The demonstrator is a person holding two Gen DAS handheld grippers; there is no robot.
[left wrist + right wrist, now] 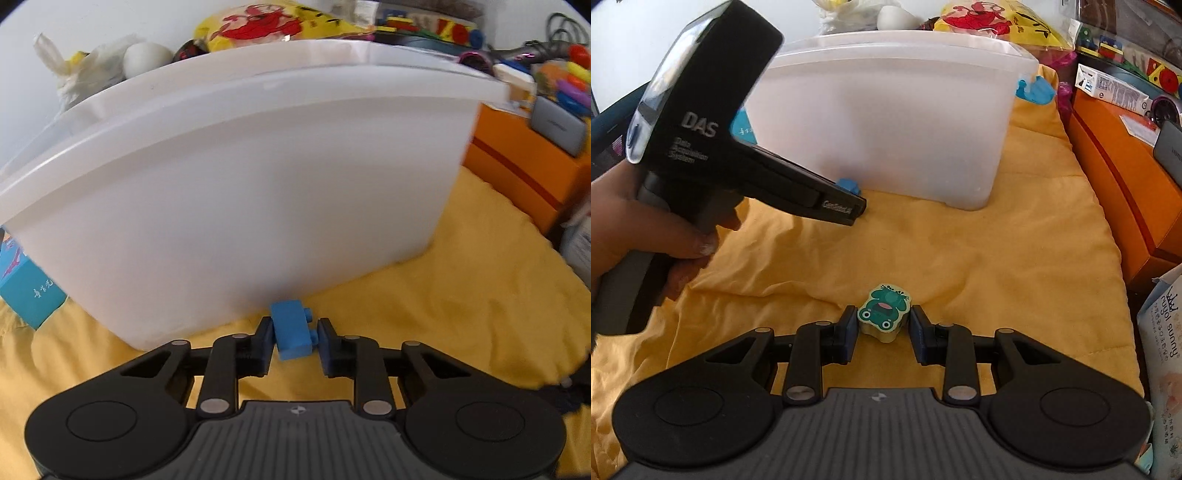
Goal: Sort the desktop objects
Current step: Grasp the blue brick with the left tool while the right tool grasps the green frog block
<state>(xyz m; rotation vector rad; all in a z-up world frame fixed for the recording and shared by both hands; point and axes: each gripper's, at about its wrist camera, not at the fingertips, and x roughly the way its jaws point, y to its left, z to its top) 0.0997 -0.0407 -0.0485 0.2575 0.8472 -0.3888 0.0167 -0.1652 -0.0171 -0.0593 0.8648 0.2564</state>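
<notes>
Blue building brick (293,328) sits between the pads of the left hand-held gripper (294,338), which is closed narrowly on it, studs facing the right pad, just in front of the lower front wall of a white plastic bin (240,192). The bin stands on a yellow cloth (461,314) that covers the counter. In the right wrist view the left hand-held gripper (849,201) reaches in from the left edge, held by a person's hand (646,236), its tip low at the bin's (886,129) front base with the blue brick (848,183) showing at the tip. Nearer the front edge of the cloth (997,258), the right hand-held gripper (882,325) is narrowed around a small frog-shaped eraser (884,314), green on a pale yellow base; the left pad touches it, and whether the right pad presses on it I cannot tell. An orange box (1108,177) runs along the right edge of the counter, a teal box (26,288) lies at the bin's left end, and toys and a yellow bag (273,26) crowd the far edge behind the bin.
</notes>
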